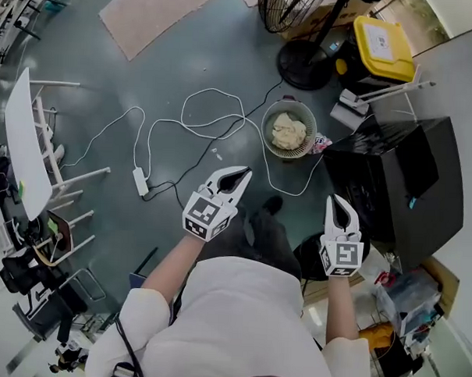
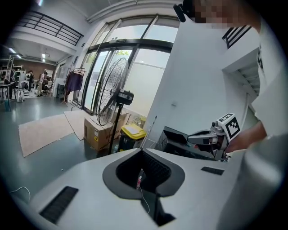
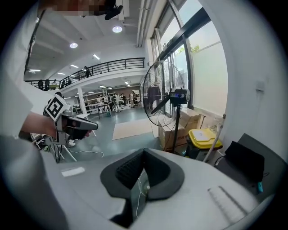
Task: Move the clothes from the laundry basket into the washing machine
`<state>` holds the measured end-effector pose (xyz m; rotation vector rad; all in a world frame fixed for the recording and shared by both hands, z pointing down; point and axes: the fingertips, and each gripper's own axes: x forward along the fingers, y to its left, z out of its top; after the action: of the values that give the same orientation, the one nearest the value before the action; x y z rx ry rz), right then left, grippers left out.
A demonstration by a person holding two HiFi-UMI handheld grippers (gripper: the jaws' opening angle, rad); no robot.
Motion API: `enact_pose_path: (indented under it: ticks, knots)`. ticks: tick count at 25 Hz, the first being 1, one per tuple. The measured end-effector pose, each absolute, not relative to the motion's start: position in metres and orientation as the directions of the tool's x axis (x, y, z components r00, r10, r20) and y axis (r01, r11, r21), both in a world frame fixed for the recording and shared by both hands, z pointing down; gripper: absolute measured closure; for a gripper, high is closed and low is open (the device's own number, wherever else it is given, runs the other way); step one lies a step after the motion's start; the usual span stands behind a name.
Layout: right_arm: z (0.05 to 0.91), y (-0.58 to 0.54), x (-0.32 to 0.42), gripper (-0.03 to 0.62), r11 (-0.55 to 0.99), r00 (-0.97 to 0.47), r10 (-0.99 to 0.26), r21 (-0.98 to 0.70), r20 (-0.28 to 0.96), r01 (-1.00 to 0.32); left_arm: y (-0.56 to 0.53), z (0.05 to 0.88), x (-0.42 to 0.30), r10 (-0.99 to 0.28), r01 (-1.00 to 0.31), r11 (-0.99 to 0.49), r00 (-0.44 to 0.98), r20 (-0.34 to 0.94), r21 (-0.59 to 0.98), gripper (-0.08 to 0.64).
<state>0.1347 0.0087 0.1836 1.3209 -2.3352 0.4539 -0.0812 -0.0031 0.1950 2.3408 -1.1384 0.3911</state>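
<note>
Standing on a teal floor (image 1: 187, 64), we are holding left gripper (image 1: 240, 173) and right gripper (image 1: 335, 199) closed and empty, laundry basket (image 1: 268, 119) with clothes (image 1: 288, 131) sitting at twelve o'clock, washing machine (image 1: 408, 183) at two, fan (image 1: 306, 66) at one.

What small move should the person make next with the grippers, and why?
Probably open the left gripper and reach it toward the laundry basket: the clothes lie inside, and both it and the right gripper are shut, empty, short of the basket.
</note>
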Motion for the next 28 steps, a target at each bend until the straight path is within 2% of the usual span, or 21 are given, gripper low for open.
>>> enact_pose_path:
  ticks: [13, 28]
  knots:
    - [0.274, -0.024, 0.091, 0.581, 0.544, -0.493, -0.688, -0.07, 0.533, -0.836, -0.02, 0.3, -0.098, -0.595, -0.776, -0.534, 0.627, 0.503, 0.336, 0.555]
    - [0.417, -0.061, 0.096, 0.581, 0.556, -0.481, -0.676, -0.042, 0.558, -0.83, -0.044, 0.451, -0.091, -0.584, -0.792, -0.488, 0.609, 0.537, 0.367, 0.554]
